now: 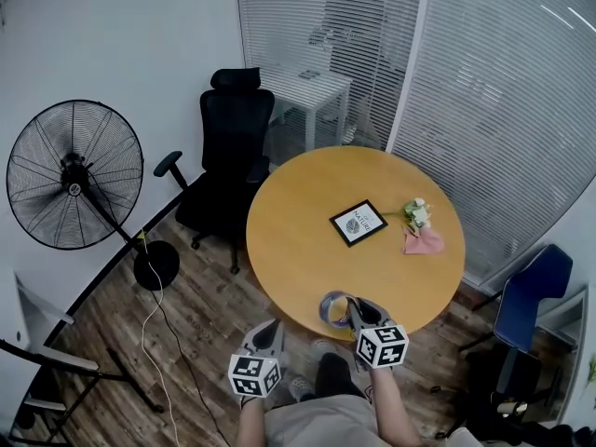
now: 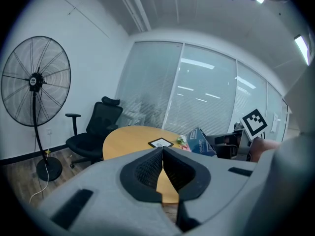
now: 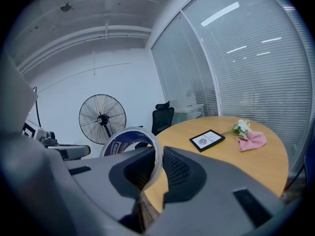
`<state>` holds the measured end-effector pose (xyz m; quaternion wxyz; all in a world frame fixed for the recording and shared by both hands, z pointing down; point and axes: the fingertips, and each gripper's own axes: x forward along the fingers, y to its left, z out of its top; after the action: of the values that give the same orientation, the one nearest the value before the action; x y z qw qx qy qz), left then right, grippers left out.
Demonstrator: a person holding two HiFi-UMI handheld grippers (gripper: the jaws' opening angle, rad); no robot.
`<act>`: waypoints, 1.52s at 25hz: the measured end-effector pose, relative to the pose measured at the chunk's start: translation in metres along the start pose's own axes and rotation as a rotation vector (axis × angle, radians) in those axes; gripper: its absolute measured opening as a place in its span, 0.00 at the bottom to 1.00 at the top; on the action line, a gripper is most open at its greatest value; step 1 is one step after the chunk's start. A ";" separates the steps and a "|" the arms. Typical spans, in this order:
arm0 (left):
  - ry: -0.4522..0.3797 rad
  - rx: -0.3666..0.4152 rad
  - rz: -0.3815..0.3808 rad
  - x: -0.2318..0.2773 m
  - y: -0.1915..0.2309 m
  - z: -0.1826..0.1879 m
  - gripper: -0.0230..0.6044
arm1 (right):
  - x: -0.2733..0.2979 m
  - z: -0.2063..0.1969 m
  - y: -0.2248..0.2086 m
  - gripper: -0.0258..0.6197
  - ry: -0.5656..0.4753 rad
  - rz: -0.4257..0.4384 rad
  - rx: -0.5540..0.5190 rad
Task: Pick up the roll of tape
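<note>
Right gripper (image 1: 352, 310) clamps the roll of tape (image 3: 129, 141) by its rim.
Seemingly held clear of the table (image 1: 307, 240); left gripper (image 2: 162, 152) closed, spare.

We see a round wooden table (image 1: 298, 250) carrying a black-framed card (image 1: 358, 223) near its middle, with a small bunch of flowers (image 1: 417, 212) and a pink cloth (image 1: 424, 241) close together to the card's right.

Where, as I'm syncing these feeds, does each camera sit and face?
Head view: on the person's head, steeply down at the round table; left gripper, right gripper and forearms show.
Left gripper view: on that gripper, along its shut jaws toward the office chair.
Right gripper view: on that gripper, along jaws clamping the roll of tape, toward the fan.
Shared: the framed picture.
</note>
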<state>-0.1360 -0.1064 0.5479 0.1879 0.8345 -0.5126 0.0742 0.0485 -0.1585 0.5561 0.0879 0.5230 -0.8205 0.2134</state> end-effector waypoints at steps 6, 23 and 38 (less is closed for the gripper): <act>0.000 -0.002 0.000 0.002 0.003 0.001 0.05 | 0.004 0.002 0.001 0.12 0.004 0.009 -0.008; -0.001 -0.013 -0.004 0.007 0.005 0.000 0.05 | 0.008 -0.001 0.004 0.11 0.019 0.018 -0.034; -0.014 -0.022 0.009 0.005 0.012 0.002 0.05 | 0.019 -0.003 0.011 0.11 0.029 0.039 -0.024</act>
<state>-0.1446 -0.1166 0.5510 0.1929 0.8306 -0.5186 0.0635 0.0307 -0.1688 0.5628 0.1019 0.5028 -0.8315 0.2129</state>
